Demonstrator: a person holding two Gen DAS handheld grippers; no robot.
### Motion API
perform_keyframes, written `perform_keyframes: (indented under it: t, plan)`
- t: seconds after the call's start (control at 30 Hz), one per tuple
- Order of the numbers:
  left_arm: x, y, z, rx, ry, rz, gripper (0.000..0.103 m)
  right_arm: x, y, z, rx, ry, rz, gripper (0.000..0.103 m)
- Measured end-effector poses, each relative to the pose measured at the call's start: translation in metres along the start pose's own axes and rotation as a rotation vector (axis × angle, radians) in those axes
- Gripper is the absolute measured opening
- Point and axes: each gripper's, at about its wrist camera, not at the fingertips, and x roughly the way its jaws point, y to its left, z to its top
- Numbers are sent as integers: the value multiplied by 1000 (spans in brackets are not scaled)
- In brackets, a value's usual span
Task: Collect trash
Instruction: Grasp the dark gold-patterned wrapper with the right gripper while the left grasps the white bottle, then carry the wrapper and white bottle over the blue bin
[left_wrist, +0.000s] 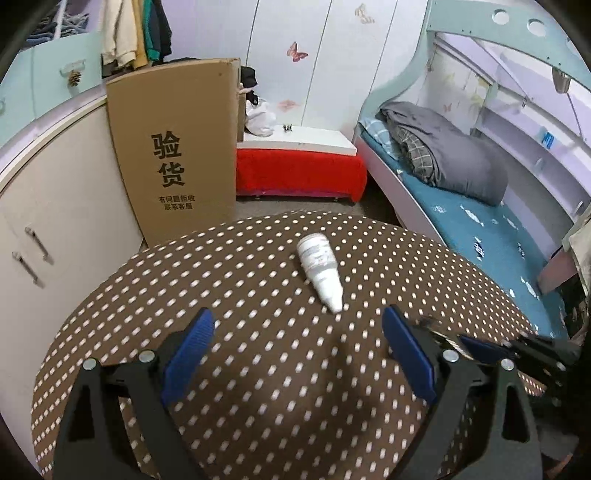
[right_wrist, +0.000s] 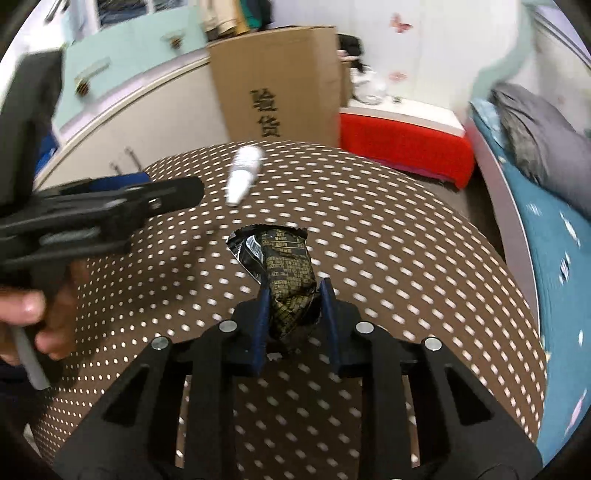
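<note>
Right wrist view: right gripper (right_wrist: 293, 295) clamps the wrapper (right_wrist: 288, 269) mid-table (right_wrist: 406, 240); left gripper (left_wrist: 297, 332), jaws apart, faces the bottle (left_wrist: 319, 267) lying toward the far edge, uncollected.

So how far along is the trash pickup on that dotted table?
Nothing looks binned yet; no trash container shows. In hand: the right gripper is clamped on a dark crumpled wrapper. Left: the white bottle lies on the dotted tablecloth, ahead of the left gripper, whose jaws are open and empty.
</note>
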Motion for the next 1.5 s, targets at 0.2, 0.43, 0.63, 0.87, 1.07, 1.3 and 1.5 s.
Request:
perform_keyframes:
  t: [0.2, 0.43, 0.63, 0.87, 1.07, 1.3, 1.5]
  plan:
    - [39, -13, 16, 40, 47, 15, 75, -20, -30, 0, 111, -55, -30, 26]
    - [42, -16, 22, 43, 70, -64, 23, -43, -40, -4, 163, -108, -47, 26]
    - [-9, -28, -2, 57, 12, -115, 23, -86, -45, -21, 207, -167, -64, 26]
    - [-90, -56, -30, 59, -74, -188, 24, -151, -46, -43, 248, -252, -98, 26]
    - [-143, -98, -56, 95, -119, -272, 24, -205, -55, -66, 292, -326, -121, 26]
    - [-175, -163, -77, 163, -142, -370, 24, -262, -88, -96, 385, -417, -159, 26]
    - [-179, -227, -95, 238, -113, -447, 24, -294, -128, -127, 492, -463, -218, 26]
